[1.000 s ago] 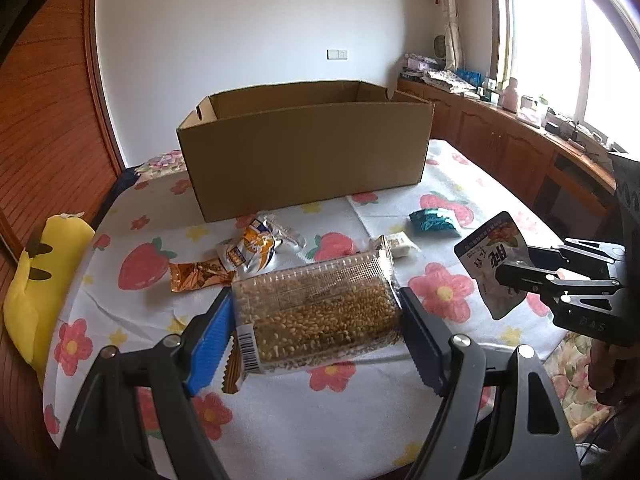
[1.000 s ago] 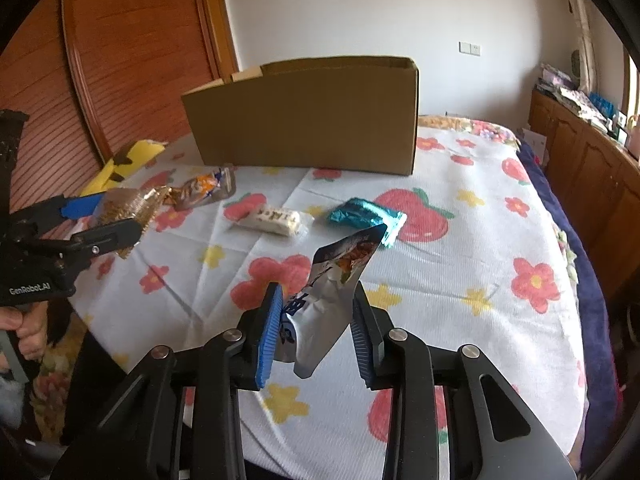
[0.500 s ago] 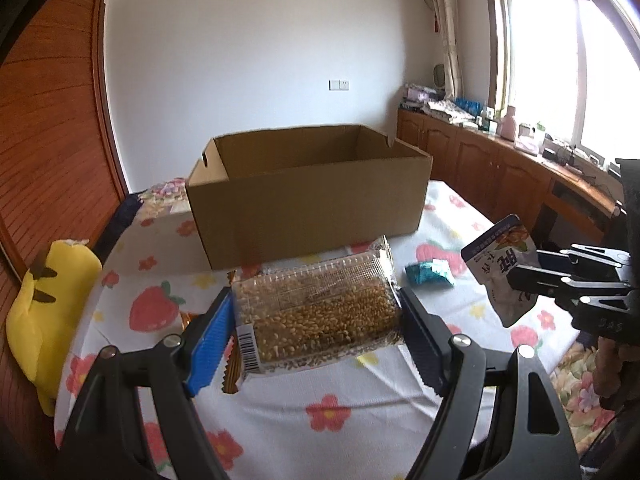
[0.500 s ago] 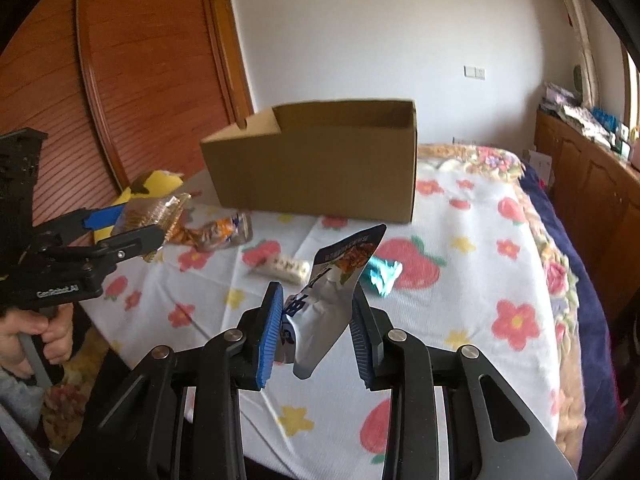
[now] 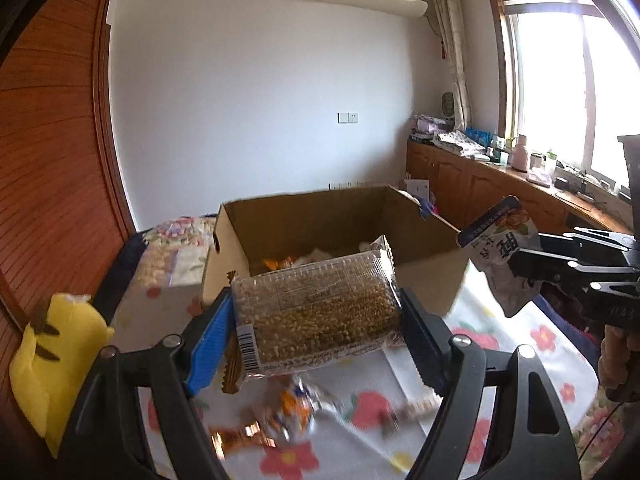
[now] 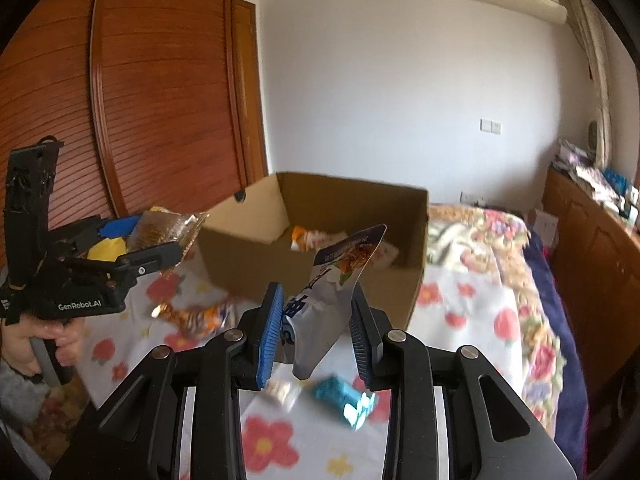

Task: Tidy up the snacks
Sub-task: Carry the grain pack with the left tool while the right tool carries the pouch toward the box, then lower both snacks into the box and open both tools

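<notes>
My left gripper (image 5: 316, 320) is shut on a clear pack of golden grain snack (image 5: 320, 316), held above the table just in front of the open cardboard box (image 5: 340, 216). My right gripper (image 6: 316, 320) is shut on a white and blue snack pouch (image 6: 332, 292), also raised near the box (image 6: 320, 216). Several snacks lie inside the box. In the left wrist view the right gripper (image 5: 520, 260) with its pouch (image 5: 500, 248) shows at the right. In the right wrist view the left gripper (image 6: 160, 240) shows at the left, a hand (image 6: 44, 340) on its handle.
Loose snacks lie on the flowered tablecloth (image 5: 360, 448): an orange wrapper (image 5: 240, 436), a mixed orange pack (image 6: 196, 316), a teal packet (image 6: 340, 396), a small white bar (image 6: 284, 390). A yellow plush (image 5: 52, 352) sits at the table's left edge. Wooden cabinets (image 5: 480, 184) run along the right wall.
Both grippers have risen and moved toward the box with their packs, so the box's inside with its snacks now shows. Neither grip has changed.
</notes>
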Demonstrator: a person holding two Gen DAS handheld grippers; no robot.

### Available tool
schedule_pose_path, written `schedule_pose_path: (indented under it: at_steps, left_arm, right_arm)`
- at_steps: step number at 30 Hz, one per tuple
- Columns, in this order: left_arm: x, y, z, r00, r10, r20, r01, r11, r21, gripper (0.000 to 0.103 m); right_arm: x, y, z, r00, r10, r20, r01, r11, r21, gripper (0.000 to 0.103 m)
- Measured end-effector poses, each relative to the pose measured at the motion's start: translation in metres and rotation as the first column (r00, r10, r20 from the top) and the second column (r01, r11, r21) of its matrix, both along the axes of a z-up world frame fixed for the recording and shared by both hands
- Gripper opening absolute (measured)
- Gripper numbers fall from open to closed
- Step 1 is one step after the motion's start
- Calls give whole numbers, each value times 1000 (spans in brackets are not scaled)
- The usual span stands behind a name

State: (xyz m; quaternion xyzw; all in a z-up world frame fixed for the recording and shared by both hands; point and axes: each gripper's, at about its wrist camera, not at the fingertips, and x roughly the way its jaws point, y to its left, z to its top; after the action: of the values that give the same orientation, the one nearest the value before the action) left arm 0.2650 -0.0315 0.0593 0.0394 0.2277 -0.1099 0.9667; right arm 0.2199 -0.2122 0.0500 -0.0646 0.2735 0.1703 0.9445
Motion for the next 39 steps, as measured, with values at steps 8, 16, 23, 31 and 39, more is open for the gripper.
schedule_pose_path:
  at_steps: [8, 16, 23, 31, 39]
  left_arm:
    - [59, 3, 3, 1000, 5, 8, -5, 1000, -5, 79]
    - [106, 7, -15, 1000, 18, -18, -18, 1000, 1, 79]
    - [123, 2, -30, 999, 11, -42, -11, 1000, 2, 80]
    - [133, -3, -42, 998, 5, -59, -5, 1000, 0, 83]
    - [134, -4, -41, 998, 3, -64, -4, 1000, -6, 85]
  right_arm:
    - [65, 10, 2, 1000, 23, 13, -23, 1000, 8, 31]
    - [120, 17, -13, 1000, 31, -4, -31, 1000, 8, 30]
    - [143, 16, -37, 999, 27, -42, -27, 1000, 3, 29]
    - [154, 13, -53, 997, 27, -69, -28, 1000, -5, 24]
    - [151, 13, -51, 997, 40, -69, -40, 999, 2, 27]
